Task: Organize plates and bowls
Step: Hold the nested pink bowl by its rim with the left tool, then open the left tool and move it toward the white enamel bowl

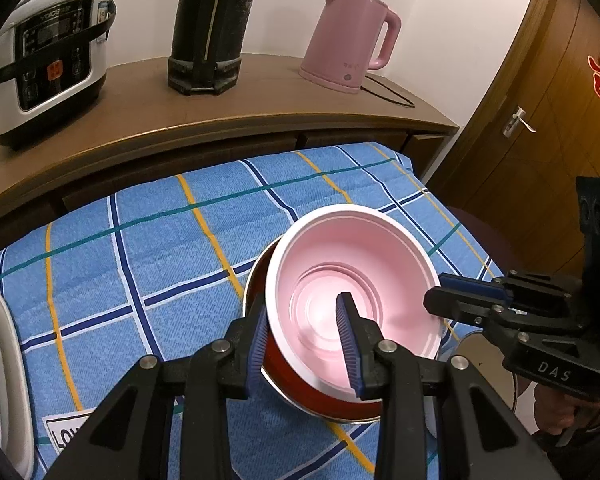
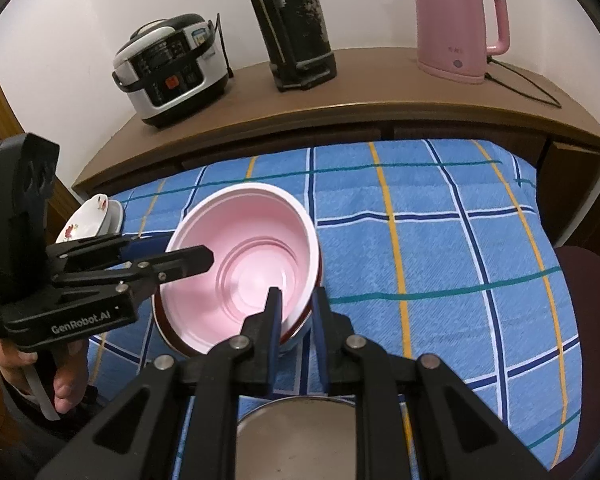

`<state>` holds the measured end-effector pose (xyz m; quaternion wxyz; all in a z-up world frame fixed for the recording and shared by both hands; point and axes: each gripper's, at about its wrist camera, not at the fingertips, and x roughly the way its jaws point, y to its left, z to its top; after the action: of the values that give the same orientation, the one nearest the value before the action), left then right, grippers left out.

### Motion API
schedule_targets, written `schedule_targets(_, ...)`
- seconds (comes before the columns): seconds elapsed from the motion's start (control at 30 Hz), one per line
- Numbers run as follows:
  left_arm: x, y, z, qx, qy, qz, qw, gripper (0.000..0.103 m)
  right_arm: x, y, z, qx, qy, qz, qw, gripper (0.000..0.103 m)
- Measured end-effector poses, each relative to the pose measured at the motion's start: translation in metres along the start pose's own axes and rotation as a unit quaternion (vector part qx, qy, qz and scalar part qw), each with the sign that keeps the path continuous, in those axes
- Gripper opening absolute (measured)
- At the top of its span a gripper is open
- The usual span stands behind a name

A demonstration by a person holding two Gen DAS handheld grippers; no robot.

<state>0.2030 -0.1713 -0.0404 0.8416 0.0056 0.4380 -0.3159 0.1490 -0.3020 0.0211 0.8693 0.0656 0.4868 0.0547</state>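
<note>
My left gripper point(image 1: 306, 342) straddles the near rim of the pink bowl point(image 1: 356, 280), fingers part open and not visibly pressing; my right gripper point(image 2: 296, 312) is clenched on the opposite rim. The pink bowl sits nested, slightly tilted, in a red bowl point(image 1: 324, 396) on the checked tabletop point(image 1: 160, 248). Risk: held one-sided, the bowl could pivot or drag the red bowl toward the steel bowl point(image 2: 300, 436).
</note>
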Motion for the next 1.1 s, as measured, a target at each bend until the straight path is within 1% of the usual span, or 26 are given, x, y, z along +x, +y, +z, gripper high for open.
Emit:
schedule_targets(0.13, 0.001, -0.003, -0.001, 0.009, -0.001, 0.009, 0.9999, 0.037, 0.002, 0.001, -0.002, -0.004, 0.000, -0.005, 1.000, 0.016)
schedule_targets(0.27, -0.001, -0.003, -0.001, 0.008, -0.003, 0.008, 0.9999, 0.037, 0.001, 0.000, -0.002, -0.006, -0.001, -0.006, 1.000, 0.016)
schedule_targets(0.37, -0.005, -0.004, 0.000, 0.010, -0.014, 0.006, 0.9998, 0.038, 0.001, 0.002, -0.003, -0.007, -0.002, -0.006, 1.000, 0.016)
schedule_targets(0.43, -0.007, -0.004, 0.000, 0.009, -0.018, 0.001, 0.9998, 0.046, 0.001, 0.003, -0.002, -0.008, -0.001, -0.006, 1.000, 0.016)
schedule_targets(0.53, -0.006, -0.004, 0.001, 0.010, -0.019, 0.013, 0.9997, 0.047, 0.001, 0.005, -0.003, -0.013, -0.001, -0.010, 1.000, 0.016)
schedule_targets(0.67, -0.007, -0.002, 0.001, 0.004, -0.024, 0.008, 0.9997, 0.048, 0.002, 0.006, -0.004, -0.014, -0.005, -0.011, 1.000, 0.016)
schedule_targets(0.7, -0.009, -0.002, 0.001, 0.003, -0.027, 0.007, 0.9996, 0.050, 0.002, 0.006, -0.004, -0.017, -0.006, -0.017, 1.000, 0.017)
schedule_targets(0.77, -0.012, -0.002, 0.002, 0.004, -0.038, 0.011, 0.9992, 0.059, 0.001, 0.005, -0.005, -0.015, -0.008, -0.015, 1.000, 0.018)
schedule_targets(0.8, -0.013, -0.002, 0.002, 0.004, -0.042, 0.015, 0.9990, 0.066, 0.001, 0.004, -0.004, -0.010, -0.010, -0.011, 1.000, 0.025)
schedule_targets(0.83, -0.014, -0.002, 0.002, 0.003, -0.045, 0.017, 0.9988, 0.068, -0.001, 0.003, -0.004, -0.007, -0.013, -0.010, 1.000, 0.031)
schedule_targets(0.87, -0.013, 0.000, 0.002, 0.001, -0.044, 0.018, 0.9989, 0.068, -0.002, 0.001, -0.003, -0.005, -0.018, -0.009, 1.000, 0.045)
schedule_targets(0.9, -0.012, 0.002, 0.002, -0.005, -0.043, 0.021, 0.9989, 0.068, -0.005, 0.001, -0.003, -0.004, -0.026, -0.009, 1.000, 0.056)
schedule_targets(0.97, -0.011, 0.007, 0.003, -0.019, -0.043, 0.036, 0.9983, 0.069, -0.012, -0.001, -0.002, -0.001, -0.046, -0.013, 0.999, 0.059)
schedule_targets(1.03, -0.009, 0.014, 0.003, -0.027, -0.042, 0.079, 0.9956, 0.069, -0.014, 0.000, -0.001, -0.005, -0.048, -0.019, 0.999, 0.059)
schedule_targets(1.07, -0.004, 0.019, 0.003, -0.037, -0.031, 0.090, 0.9947, 0.069, -0.013, 0.001, 0.000, -0.007, -0.047, -0.021, 0.999, 0.059)
schedule_targets(1.1, 0.001, 0.024, 0.003, -0.048, -0.019, 0.090, 0.9946, 0.069, -0.012, 0.001, 0.000, -0.009, -0.045, -0.021, 0.999, 0.059)
